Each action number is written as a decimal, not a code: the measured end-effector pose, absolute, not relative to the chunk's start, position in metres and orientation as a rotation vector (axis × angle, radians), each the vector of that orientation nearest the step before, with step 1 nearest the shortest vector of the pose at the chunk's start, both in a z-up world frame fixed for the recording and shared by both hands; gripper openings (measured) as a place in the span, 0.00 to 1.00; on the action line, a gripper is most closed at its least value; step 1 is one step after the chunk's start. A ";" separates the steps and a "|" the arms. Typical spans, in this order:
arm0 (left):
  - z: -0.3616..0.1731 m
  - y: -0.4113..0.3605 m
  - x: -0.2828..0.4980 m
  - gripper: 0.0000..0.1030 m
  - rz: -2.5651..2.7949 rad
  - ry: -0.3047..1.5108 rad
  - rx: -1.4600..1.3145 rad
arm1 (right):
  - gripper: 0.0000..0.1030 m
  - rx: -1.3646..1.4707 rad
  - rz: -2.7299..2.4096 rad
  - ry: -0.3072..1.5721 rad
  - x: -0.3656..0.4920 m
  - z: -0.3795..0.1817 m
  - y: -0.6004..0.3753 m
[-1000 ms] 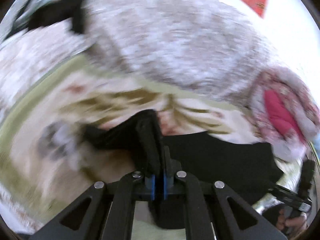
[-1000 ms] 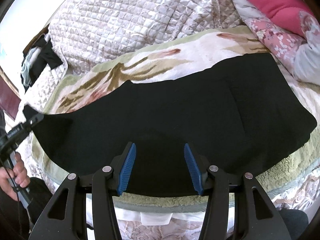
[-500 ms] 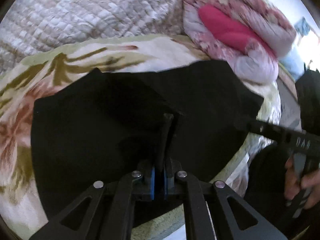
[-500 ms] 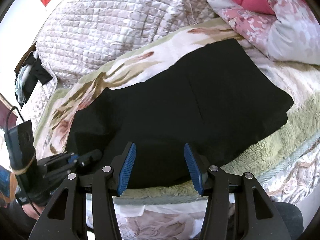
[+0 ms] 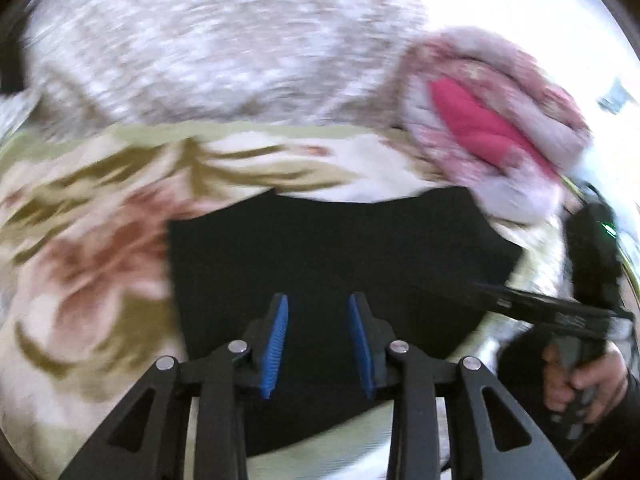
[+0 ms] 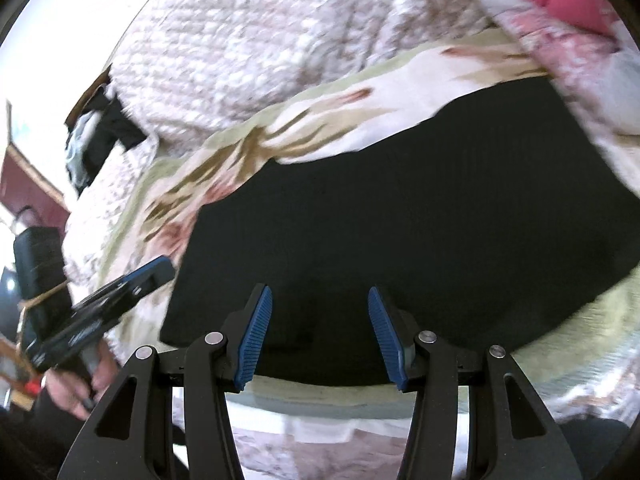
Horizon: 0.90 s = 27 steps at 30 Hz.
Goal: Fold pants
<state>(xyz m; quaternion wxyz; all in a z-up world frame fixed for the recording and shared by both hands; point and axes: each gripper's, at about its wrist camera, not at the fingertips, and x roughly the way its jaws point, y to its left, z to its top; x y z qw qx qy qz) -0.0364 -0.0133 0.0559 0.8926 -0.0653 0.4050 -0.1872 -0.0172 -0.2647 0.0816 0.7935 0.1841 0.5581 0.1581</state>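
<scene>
Black pants lie folded flat on the flowered blanket, near the bed's front edge.

In the right wrist view their long axis runs left to right, rising a little toward the far right, where that end meets the pink rolled quilt. The left gripper hangs over the pants with its jaws opening and no cloth pinched between them. The right gripper hovers over the near edge, jaws spread, gripping nothing. A quilted cover lies beyond the blanket, dark clothes at far left.
</scene>
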 end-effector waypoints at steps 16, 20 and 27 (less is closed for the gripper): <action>0.003 0.040 -0.017 0.33 -0.268 0.918 -0.281 | 0.42 0.369 0.377 1.279 0.007 0.052 -0.238; 0.002 0.040 -0.011 0.33 -0.274 0.914 -0.294 | 0.42 0.381 0.389 1.276 0.021 0.046 -0.234; 0.001 0.039 -0.010 0.35 -0.279 0.900 -0.282 | 0.05 0.413 0.409 1.297 0.040 0.035 -0.230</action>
